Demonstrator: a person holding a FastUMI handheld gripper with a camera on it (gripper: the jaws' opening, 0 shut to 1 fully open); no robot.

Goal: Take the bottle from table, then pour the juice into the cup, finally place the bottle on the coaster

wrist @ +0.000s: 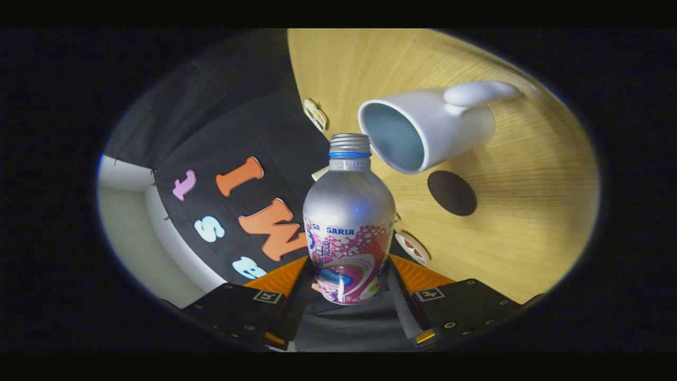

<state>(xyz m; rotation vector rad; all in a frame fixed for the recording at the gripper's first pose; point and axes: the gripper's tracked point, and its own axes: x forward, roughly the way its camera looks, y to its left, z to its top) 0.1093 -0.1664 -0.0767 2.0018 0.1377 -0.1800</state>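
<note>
While our gripper clamps both fingers on the bottle, we tip it (slowly). Its mouth should stay over the cup.

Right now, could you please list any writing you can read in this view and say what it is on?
Bottle, clamped between the gripper's fingers: brand line on its label, broken by glare, not readable whole.
Neck band of the bottle: print too small to read.
Cup and coaster: no writing.
</note>
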